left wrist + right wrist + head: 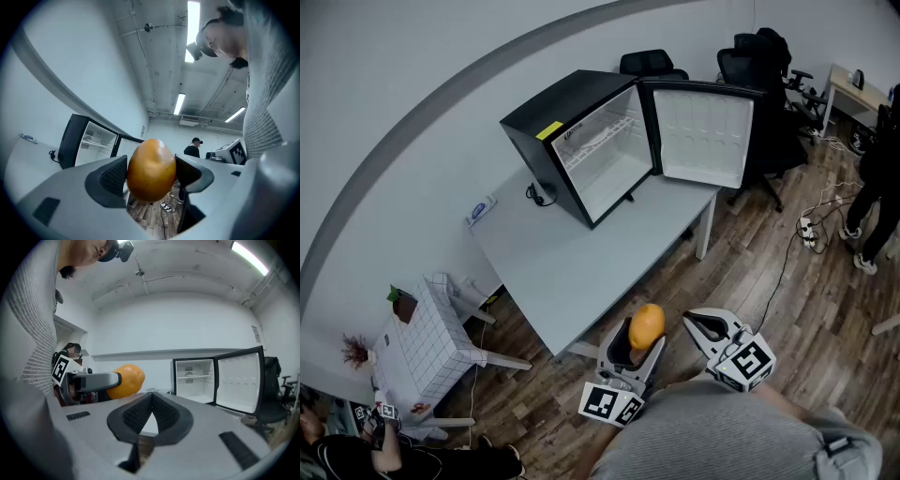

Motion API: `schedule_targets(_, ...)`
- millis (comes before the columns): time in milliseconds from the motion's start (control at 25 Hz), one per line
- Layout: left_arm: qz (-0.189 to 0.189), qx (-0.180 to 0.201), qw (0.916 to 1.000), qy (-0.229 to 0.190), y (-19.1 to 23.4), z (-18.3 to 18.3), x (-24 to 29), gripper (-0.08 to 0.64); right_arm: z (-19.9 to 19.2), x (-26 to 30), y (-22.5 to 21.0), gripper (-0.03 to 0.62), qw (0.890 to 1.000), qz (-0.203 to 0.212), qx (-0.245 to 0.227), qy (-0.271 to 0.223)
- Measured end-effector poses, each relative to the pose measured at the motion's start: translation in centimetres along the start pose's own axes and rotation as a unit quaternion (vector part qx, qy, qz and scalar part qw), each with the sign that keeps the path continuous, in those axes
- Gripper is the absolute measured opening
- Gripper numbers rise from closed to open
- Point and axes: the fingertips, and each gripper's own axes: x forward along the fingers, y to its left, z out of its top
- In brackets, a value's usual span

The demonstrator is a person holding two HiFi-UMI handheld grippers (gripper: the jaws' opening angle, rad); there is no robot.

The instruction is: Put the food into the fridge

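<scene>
The left gripper [630,352] stands wide open around an orange fruit [151,169]. Both ribbed pads press its sides, and the fruit is held just short of the bench's near edge, above the wooden floor [769,272]. Beside it, the right gripper [151,413] has its jaws closed tip to tip with nothing between them. Each gripper carries a cube with black-and-white square markers [612,403]; they show patterns only, no words. The person's grey sleeve [722,436] fills the bottom of the head view and is cut off there.

The white bench [572,253] runs away towards the wall. At its left edge lies a small blue-and-white item [481,211], its print too small to read. The black fridge [539,122] sits at the far end, its door [703,136] swung fully open and a white shelf [598,141] showing inside. A yellow sticker [549,130] marks its top front edge, but the writing is illegible. Black office chairs [750,66] stand beyond, and a person [877,187] is cut by the right edge.
</scene>
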Motion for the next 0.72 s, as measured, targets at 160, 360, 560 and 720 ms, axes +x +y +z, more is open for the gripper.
schedule_targets(160, 0.001, 0.001, 1.0, -0.002, 0.4, -0.1, -0.2, 0.328, -0.2, 0.3, 0.3, 0.012, 1.0, 0.003, -0.004, 0.001)
schedule_targets(360, 0.001, 0.001, 1.0, -0.002, 0.5, 0.1, -0.3, 0.328, 0.0, 0.5, 0.4, 0.012, 1.0, 0.004, -0.004, 0.002)
schedule_targets(560, 0.002, 0.003, 1.0, -0.002, 0.7, 0.2, -0.5, 0.327, 0.6, 0.6, 0.9, 0.012, 1.0, 0.016, -0.009, -0.018)
schedule_targets(720, 0.003, 0.003, 1.0, -0.002, 0.8, 0.1, -0.5, 0.327, 0.6, 0.9, 1.3, 0.012, 0.999, 0.025, 0.0, -0.026)
